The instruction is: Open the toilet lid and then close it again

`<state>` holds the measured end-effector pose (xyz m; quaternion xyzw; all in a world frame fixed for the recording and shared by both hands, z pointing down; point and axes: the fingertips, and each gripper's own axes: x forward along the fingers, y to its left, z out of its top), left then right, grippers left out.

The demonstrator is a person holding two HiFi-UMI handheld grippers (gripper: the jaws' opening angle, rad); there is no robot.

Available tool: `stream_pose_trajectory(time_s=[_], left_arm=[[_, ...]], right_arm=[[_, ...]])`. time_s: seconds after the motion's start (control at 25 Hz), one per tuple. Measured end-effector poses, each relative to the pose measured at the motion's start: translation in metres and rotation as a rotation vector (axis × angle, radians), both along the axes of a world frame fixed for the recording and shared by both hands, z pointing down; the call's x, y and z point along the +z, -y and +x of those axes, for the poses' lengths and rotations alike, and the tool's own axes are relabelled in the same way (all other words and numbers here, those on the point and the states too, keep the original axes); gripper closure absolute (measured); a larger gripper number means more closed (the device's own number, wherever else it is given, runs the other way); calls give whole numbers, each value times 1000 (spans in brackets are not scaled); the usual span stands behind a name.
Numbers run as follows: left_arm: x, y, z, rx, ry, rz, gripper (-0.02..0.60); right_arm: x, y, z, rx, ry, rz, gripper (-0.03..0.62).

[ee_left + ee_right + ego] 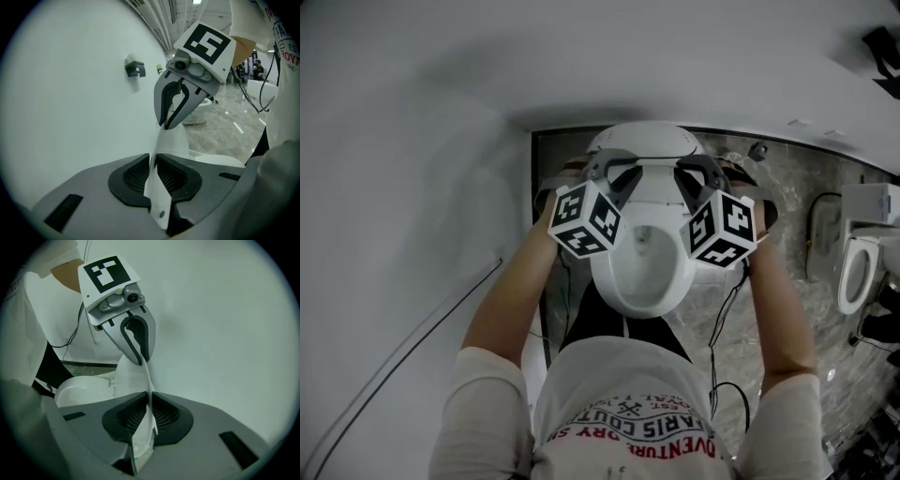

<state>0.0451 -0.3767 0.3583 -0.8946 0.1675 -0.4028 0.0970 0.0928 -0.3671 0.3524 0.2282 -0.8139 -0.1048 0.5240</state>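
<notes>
Closest in, left gripper (pixel 156 180) and right gripper (pixel 150 420) each pinch narrow on a side edge of the raised lid (pixel 642 141), 1 per side, equally near; open bowl (pixel 642 307) lies below, toward me.

Head view: camera sits above the person, facing steeply down at middle range on the toilet (pixel 642 281) and both claws. Left gripper view: camera rides on the left claw (pixel 623 178), looks along its jaws, very close to the toilet lid (pixel 161 140) edge, facing the right claw (pixel 167 123). Right gripper view: mirrored arrangement, facing the left claw. All 3 views share the lid.
</notes>
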Motion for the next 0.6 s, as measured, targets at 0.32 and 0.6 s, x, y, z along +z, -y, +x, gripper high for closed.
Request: stream_pose_trajectory(time_s=[0.32,0.6], left_arm=[[8,34,1,2,-8,-71,523],[9,35,0,-25,7,-55,515]], right_arm=[[7,34,1,25,9,-33,565],[7,34,0,37,23,26,563]])
